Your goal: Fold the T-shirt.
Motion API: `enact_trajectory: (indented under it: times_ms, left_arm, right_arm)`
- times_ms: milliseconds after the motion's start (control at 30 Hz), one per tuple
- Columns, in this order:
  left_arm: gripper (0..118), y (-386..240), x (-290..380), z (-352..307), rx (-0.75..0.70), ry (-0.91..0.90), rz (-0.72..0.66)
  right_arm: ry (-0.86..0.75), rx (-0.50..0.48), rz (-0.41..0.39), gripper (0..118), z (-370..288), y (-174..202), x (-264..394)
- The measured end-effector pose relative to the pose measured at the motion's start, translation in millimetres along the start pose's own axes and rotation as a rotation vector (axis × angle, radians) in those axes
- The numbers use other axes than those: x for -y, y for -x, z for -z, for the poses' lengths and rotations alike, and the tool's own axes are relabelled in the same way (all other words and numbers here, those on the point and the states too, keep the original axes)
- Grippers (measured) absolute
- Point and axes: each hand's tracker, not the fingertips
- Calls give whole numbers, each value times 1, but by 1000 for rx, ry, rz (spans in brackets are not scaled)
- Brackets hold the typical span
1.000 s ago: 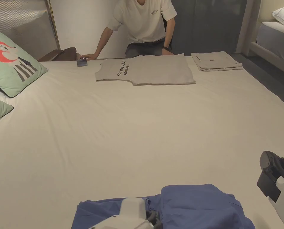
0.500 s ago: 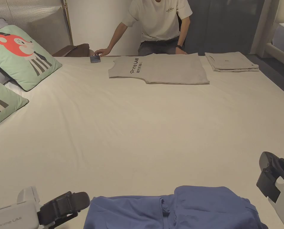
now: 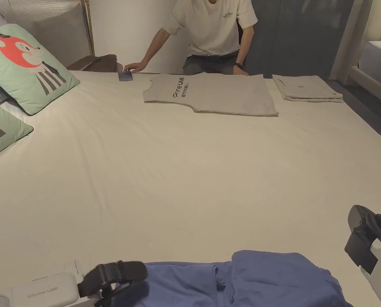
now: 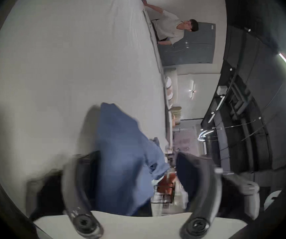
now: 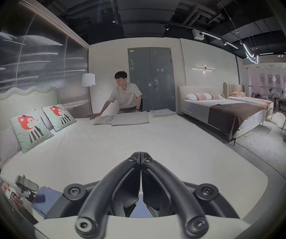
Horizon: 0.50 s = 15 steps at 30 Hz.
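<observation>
Reaching in from the left, the left gripper has its jaws spread wide around the edge of the blue T-shirt, gripping nothing yet, while the right gripper hangs pressed together and empty just beside the shirt's right side. The shirt lies crumpled at the near edge of the bed. I think it is better to pinch one layer only at the hem and pull it flat before any fold.
</observation>
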Motion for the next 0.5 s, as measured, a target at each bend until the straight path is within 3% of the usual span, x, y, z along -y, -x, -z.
enact_trajectory:
  times_ms: [33, 100, 133, 200, 500]
  left_arm:
    - [65, -1, 3, 3, -86, -2, 36]
    - [20, -8, 11, 3, -187, -24, 87]
    - [11, -6, 11, -1, -200, -38, 77]
    - [8, -2, 0, -19, -95, -41, -1]
    - [7, -25, -22, -106, -230, -251, 77]
  right_arm:
    - [0, 1, 1, 0, 0, 0, 0]
    - [1, -1, 0, 0, -1, 2, 0]
    - [2, -2, -3, 0, -1, 2, -1]
    - [0, -4, -12, 0, -1, 3, -1]
    - [-10, -16, 4, 0, 1, 5, -3]
